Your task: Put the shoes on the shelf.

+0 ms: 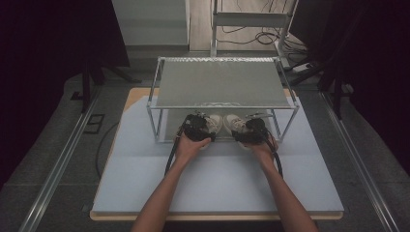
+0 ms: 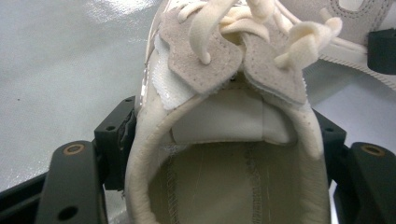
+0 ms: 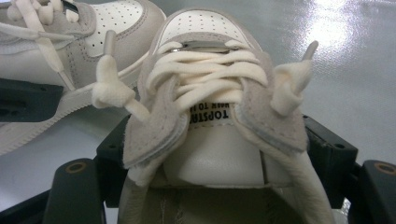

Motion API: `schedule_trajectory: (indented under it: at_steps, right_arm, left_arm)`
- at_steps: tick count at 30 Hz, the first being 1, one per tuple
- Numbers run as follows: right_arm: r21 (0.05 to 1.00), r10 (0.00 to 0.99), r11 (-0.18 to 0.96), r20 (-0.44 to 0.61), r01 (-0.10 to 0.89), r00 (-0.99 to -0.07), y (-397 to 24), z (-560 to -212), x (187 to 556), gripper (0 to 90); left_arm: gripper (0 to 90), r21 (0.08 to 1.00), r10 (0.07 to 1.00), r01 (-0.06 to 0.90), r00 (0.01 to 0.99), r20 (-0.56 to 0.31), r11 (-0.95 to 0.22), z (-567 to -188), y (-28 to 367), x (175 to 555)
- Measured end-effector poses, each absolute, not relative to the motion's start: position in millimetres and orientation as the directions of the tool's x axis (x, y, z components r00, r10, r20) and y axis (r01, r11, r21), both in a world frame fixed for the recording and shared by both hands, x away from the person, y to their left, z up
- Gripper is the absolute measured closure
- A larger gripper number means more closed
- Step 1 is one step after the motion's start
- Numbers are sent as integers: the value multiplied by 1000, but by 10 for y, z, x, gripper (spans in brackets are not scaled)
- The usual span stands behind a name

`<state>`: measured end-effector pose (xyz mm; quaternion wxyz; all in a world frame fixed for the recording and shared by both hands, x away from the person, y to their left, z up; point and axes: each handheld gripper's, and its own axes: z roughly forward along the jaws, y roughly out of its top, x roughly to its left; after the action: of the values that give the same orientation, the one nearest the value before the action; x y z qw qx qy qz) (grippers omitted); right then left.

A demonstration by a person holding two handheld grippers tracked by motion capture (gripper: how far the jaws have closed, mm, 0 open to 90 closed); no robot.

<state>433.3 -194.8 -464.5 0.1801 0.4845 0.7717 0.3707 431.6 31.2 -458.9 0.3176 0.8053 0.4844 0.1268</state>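
Observation:
Two cream low-top sneakers stand side by side on the lower level of a metal rack (image 1: 220,82). My left gripper (image 1: 196,126) holds the left sneaker (image 1: 213,123) at its heel end. In the left gripper view the black jaws press both sides of that sneaker's collar (image 2: 219,60), the left gripper (image 2: 222,140) shut on it. My right gripper (image 1: 254,129) grips the right sneaker (image 1: 233,123) the same way. In the right gripper view the right sneaker (image 3: 210,93) sits laces-up between the jaws of the right gripper (image 3: 224,158).
The rack's upper shelf hangs low over both sneakers, and its thin posts (image 1: 155,123) stand at the corners. It rests on a white mat (image 1: 217,179) over the table. Each gripper view shows the neighbouring sneaker (image 3: 93,28) close alongside. Cables lie on the floor behind.

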Motion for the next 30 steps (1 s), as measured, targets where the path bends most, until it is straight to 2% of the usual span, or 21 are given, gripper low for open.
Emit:
schedule_trajectory:
  at_steps: [1,2,3,4,5,7,14,15,16,18,20,21,23,26,30]
  right_arm:
    - [744,882,255,83,618,-464,-1947,-4653,4345,265]
    - [741,884,252,86,623,-460,-1943,-4663,4355,264]
    - [735,885,247,94,631,-456,-1937,-4670,4361,263]
    - [733,885,248,95,633,-456,-1932,-4679,4369,262]
    - [731,885,249,94,635,-456,-1927,-4689,4376,261]
    - [732,888,257,79,631,-454,-1916,-4716,4393,260]
    - [736,894,244,83,631,-441,-1912,-4744,4402,260]
    - [744,895,241,78,623,-440,-1913,-4734,4396,261]
    - [751,894,238,80,617,-442,-1916,-4721,4380,264]
    - [765,897,216,91,606,-434,-1935,-4688,4347,257]
    - [778,896,208,92,592,-435,-1965,-4651,4305,232]
    - [784,895,200,99,588,-436,-1981,-4627,4278,231]
    - [804,890,195,96,562,-447,-2027,-4580,4198,247]
    - [819,882,195,93,539,-461,-2085,-4533,4079,247]
    - [842,876,186,91,507,-474,-2206,-4465,3901,280]
  left_arm:
    - [286,640,809,627,588,-16,-444,-4586,379,4398]
    - [286,631,823,655,566,-44,-416,-4595,362,4383]
    - [285,629,812,626,584,15,-461,-4598,396,4426]
    - [285,625,865,690,499,-47,-365,-4617,339,4373]
    - [285,624,837,647,547,20,-438,-4615,384,4420]
    - [284,649,830,629,558,7,-428,-4637,369,4434]
    - [274,642,817,618,576,21,-453,-4621,395,4439]
    - [268,662,879,645,475,42,-380,-4601,371,4378]
    - [264,667,879,649,476,19,-366,-4586,382,4363]
    - [243,687,799,582,601,-3,-435,-4553,443,4384]
    - [232,690,753,543,657,5,-478,-4521,496,4374]
    - [225,696,877,660,472,-91,-283,-4518,400,4214]
    - [229,713,880,652,463,-104,-259,-4493,444,4146]
    - [229,731,858,608,509,-60,-310,-4452,553,4067]
    - [263,755,866,606,489,-105,-251,-4422,669,3869]
